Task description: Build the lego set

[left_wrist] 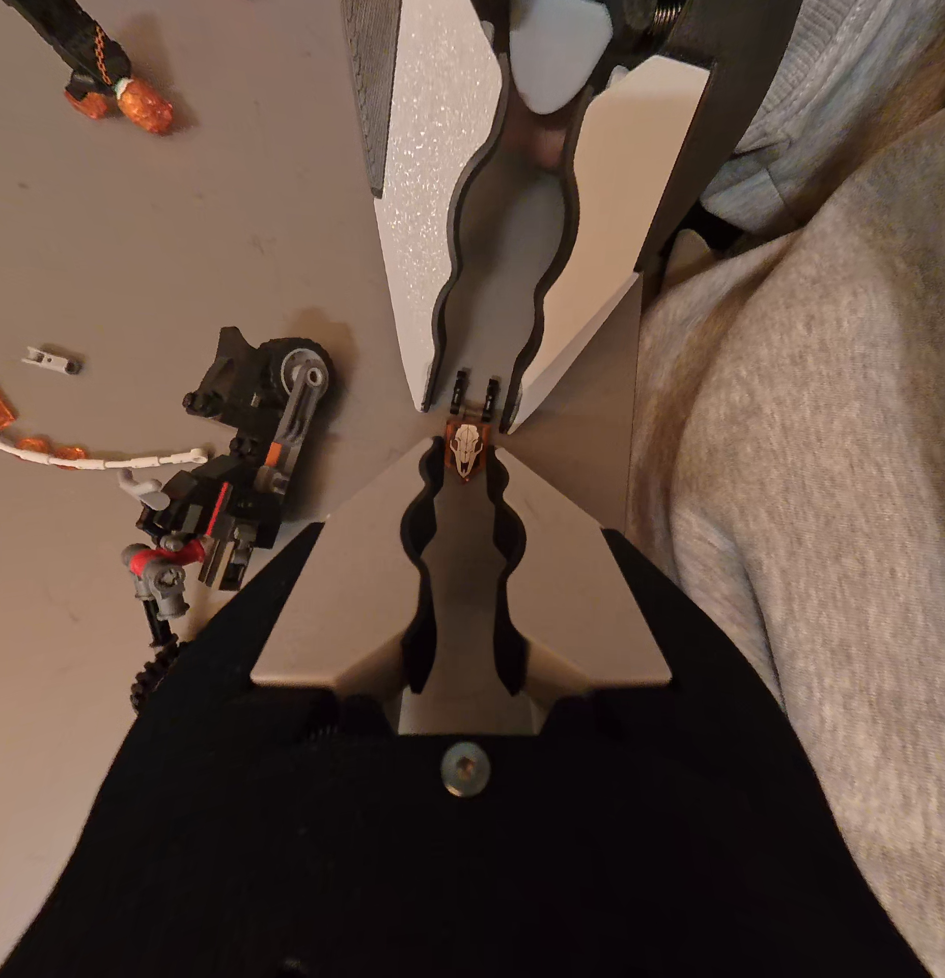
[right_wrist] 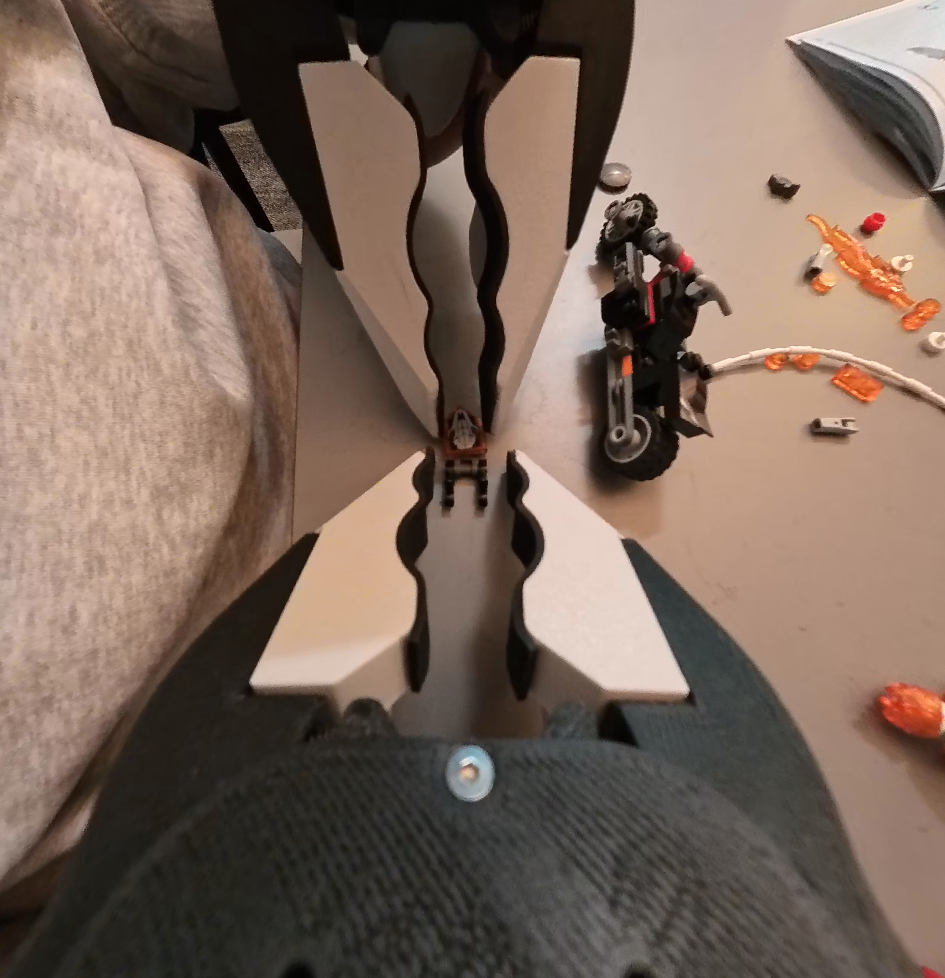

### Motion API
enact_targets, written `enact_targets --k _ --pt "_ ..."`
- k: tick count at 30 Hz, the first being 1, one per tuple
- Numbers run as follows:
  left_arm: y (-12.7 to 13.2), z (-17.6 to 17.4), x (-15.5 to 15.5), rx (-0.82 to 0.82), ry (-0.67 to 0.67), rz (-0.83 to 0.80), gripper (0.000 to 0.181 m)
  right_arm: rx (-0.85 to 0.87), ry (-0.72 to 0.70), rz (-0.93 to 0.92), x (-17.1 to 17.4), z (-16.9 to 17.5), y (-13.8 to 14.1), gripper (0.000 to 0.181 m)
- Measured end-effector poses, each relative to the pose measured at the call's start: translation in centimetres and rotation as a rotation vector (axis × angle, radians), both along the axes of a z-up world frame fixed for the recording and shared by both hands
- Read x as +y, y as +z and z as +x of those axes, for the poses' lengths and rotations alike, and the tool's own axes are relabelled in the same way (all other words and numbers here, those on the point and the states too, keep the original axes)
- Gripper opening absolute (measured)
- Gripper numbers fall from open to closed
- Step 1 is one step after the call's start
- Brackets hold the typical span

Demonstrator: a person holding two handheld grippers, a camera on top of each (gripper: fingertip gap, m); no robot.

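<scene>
left gripper (left_wrist: 464,455) pinches skull tile piece (left_wrist: 466,451); right gripper (right_wrist: 466,465), jaws parted, straddles its black clips. risk: thin tip hold, piece may twist loose during handover.

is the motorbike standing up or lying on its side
Lying on its side. The motorbike rests flat on the table, both wheels showing their faces upward, apart from both grippers.

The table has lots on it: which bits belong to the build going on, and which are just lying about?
In use:
skull piece, between left hand-held gripper and right hand-held gripper
motorbike

Lying about:
orange flame pieces
white chain
booklet
small grey piece
</scene>
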State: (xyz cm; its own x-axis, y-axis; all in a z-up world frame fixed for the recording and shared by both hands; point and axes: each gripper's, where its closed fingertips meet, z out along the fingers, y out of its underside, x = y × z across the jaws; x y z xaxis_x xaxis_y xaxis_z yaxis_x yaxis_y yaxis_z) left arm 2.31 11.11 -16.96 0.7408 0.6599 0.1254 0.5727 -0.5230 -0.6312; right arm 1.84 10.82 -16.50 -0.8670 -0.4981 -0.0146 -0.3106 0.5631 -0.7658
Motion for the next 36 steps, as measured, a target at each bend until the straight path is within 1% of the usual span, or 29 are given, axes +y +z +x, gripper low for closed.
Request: enact_targets --k 4,8,15,21,28,34,36 --pt "0.00 -0.07 0.01 0.000 -0.005 -0.007 0.014 0.004 0.007 -0.024 -0.10 0.10 0.33 0.022" --pt "0.01 -0.10 0.04 -0.001 -0.007 -0.007 0.014 -0.001 0.024 -0.052 -0.13 0.43 0.75 0.014" --pt "-0.01 -0.29 -0.01 0.009 -0.004 -0.009 0.015 -0.001 0.024 -0.031 -0.06 0.45 0.47 0.000" --pt "0.19 -0.52 0.08 0.024 -0.003 0.029 0.016 -0.003 0.022 -0.028 -0.07 0.44 0.45 0.000" --pt "0.41 -0.66 0.43 0.053 -0.022 0.055 0.007 -0.029 0.009 -0.013 -0.04 0.20 0.44 0.000" --pt "0.41 -0.68 0.72 0.058 -0.032 0.067 0.006 -0.040 0.009 -0.007 0.14 0.12 0.45 0.000" --pt "0.41 -0.65 0.76 0.054 -0.032 0.070 0.006 -0.023 0.011 -0.022 0.28 -0.03 0.52 0.009"
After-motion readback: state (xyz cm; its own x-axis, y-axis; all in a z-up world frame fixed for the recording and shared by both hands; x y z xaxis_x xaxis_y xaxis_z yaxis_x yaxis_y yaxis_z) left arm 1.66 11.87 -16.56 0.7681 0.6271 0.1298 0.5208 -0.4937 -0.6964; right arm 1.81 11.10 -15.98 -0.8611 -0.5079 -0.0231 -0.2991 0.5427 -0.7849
